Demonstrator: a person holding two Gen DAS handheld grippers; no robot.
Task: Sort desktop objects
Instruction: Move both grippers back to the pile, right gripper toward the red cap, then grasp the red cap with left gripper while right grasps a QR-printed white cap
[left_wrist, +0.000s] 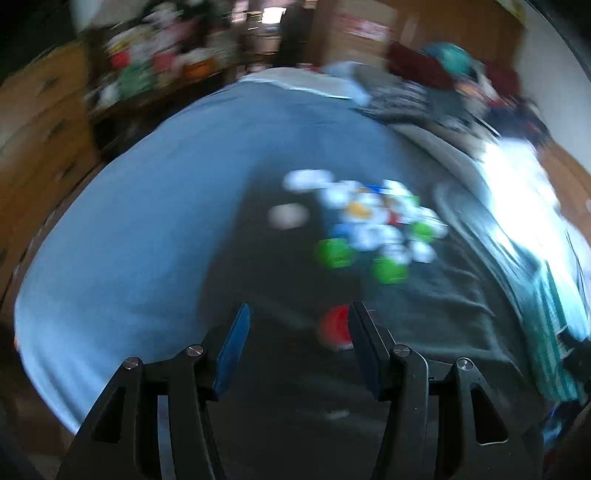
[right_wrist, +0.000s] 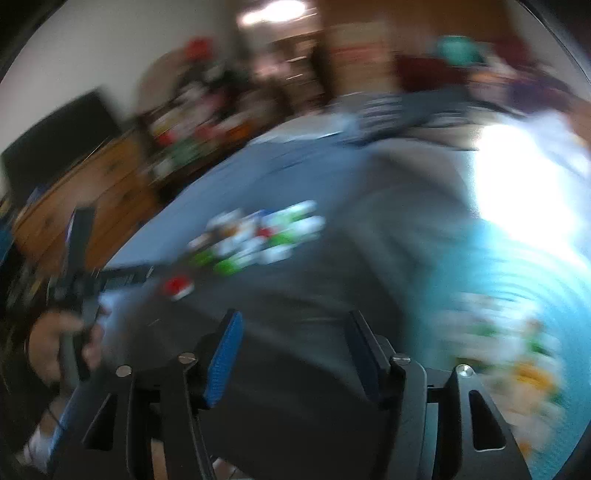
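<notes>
left claw (right_wrist: 79, 236) only in right view

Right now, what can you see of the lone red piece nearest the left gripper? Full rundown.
The red piece is small, rounded and bright red with a white patch at its lower edge; motion blur hides its exact shape and material. It lies on the dark grey cloth, apart from the pile of white and green pieces farther off. In the left wrist view it sits just ahead of the open left gripper, partly hidden behind one finger; contact cannot be told. The right wrist view shows it alone too.
</notes>
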